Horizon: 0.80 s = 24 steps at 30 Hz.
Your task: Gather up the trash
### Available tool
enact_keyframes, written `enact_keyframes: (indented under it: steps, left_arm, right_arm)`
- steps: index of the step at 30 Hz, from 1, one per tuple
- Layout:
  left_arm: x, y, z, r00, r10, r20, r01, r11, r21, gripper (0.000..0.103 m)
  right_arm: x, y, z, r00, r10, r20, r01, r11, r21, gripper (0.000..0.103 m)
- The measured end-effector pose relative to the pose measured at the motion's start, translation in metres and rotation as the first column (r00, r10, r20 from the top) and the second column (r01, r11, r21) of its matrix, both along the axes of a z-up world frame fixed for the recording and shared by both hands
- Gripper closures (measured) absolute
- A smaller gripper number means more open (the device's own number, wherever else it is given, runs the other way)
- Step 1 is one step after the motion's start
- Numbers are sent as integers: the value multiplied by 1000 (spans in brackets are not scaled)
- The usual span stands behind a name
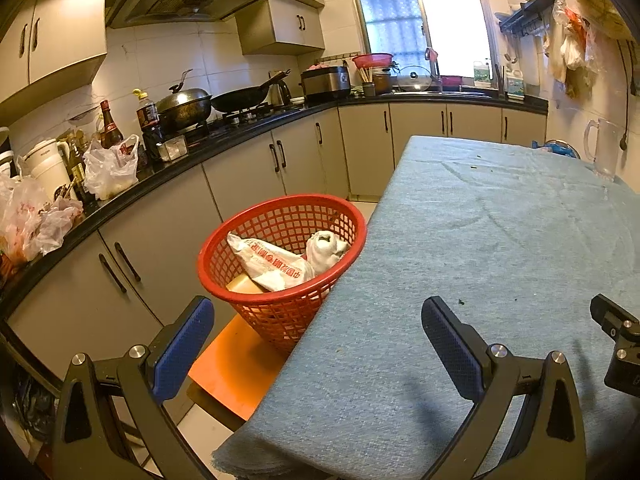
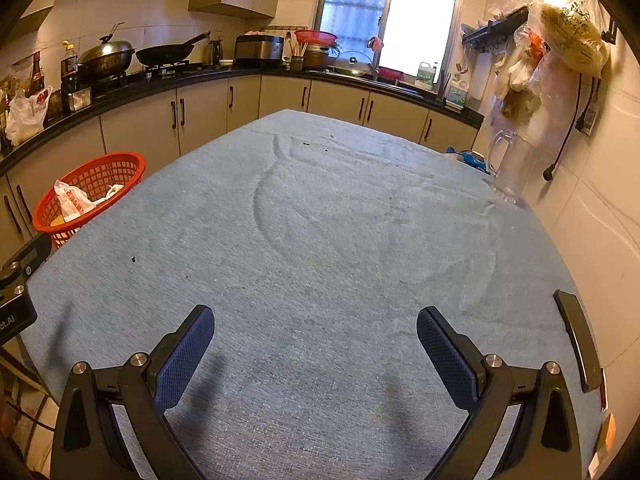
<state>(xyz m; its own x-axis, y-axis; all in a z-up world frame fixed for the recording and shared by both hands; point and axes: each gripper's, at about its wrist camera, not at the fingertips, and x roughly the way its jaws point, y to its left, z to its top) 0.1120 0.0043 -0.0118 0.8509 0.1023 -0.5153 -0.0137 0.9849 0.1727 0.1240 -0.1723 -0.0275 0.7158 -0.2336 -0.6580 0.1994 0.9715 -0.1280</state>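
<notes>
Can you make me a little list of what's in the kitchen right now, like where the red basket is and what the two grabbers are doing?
basket: red basket on an orange stool, beside the table's edge
in basket: white printed bag, crumpled white wad, a yellowish item underneath
table: blue cloth, only tiny dark specks on it
jug: clear jug at the far right of the table
left gripper: open, holding nothing, over the table edge near the basket
right gripper: open, holding nothing, above the cloth
</notes>
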Motion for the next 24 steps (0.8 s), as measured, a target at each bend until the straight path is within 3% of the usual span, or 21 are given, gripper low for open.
enact_keyframes:
  steps: [8,15,17,20,22,24]
  left_arm:
    - [5,-30,3,998,-62,-13,62,998,26,0]
    - [18,-93,7,975,-209,-71,211,977,30,0]
    - [26,-117,5,956,-266,-127,268,963,1,0]
    - [41,-157,-2,907,-352,-233,343,936,-78,0]
    - [56,-188,-15,852,-415,-318,387,910,-150,0]
    - [68,-209,-25,837,-398,-376,362,917,-166,0]
  right_arm:
    - [-9,-23,-1,999,-50,5,50,999,20,0]
    - [-23,-81,-5,986,-167,0,167,984,63,0]
    - [-26,-102,-6,978,-208,-10,208,976,66,1]
    - [-29,-140,-5,962,-270,-35,272,958,95,1]
    - [-27,-168,-7,946,-317,-73,323,942,95,0]
    - [-23,-186,-14,931,-345,-119,355,931,86,0]
